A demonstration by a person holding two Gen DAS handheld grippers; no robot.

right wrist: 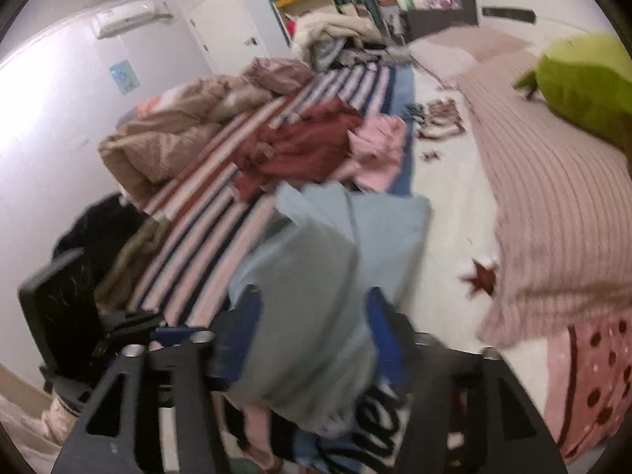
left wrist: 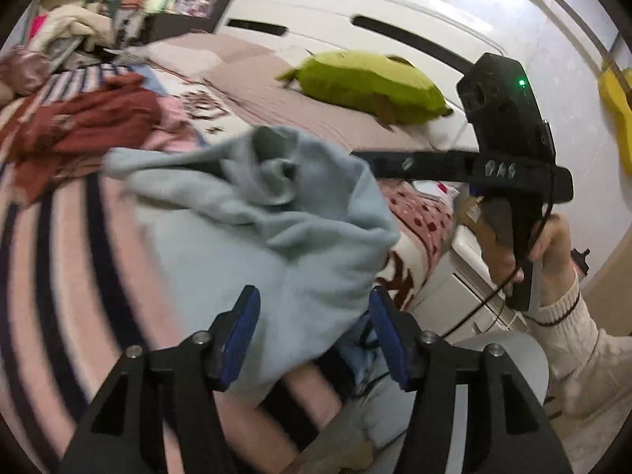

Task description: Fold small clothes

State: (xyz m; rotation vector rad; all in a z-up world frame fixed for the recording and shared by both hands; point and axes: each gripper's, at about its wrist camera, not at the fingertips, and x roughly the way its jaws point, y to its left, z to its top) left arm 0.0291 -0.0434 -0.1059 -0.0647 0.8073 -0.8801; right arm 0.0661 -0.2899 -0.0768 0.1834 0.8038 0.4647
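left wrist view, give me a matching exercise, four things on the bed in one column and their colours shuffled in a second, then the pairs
Things:
1. plush pillow
2. garment between the left gripper's fingers, the light garment
3. crumpled garment at far left
4. striped blanket

Colours:
A. dark red
B. pink with dark stripes
C. lime green
D. pale blue-grey

Pairs: 1-C, 2-D, 3-A, 4-B
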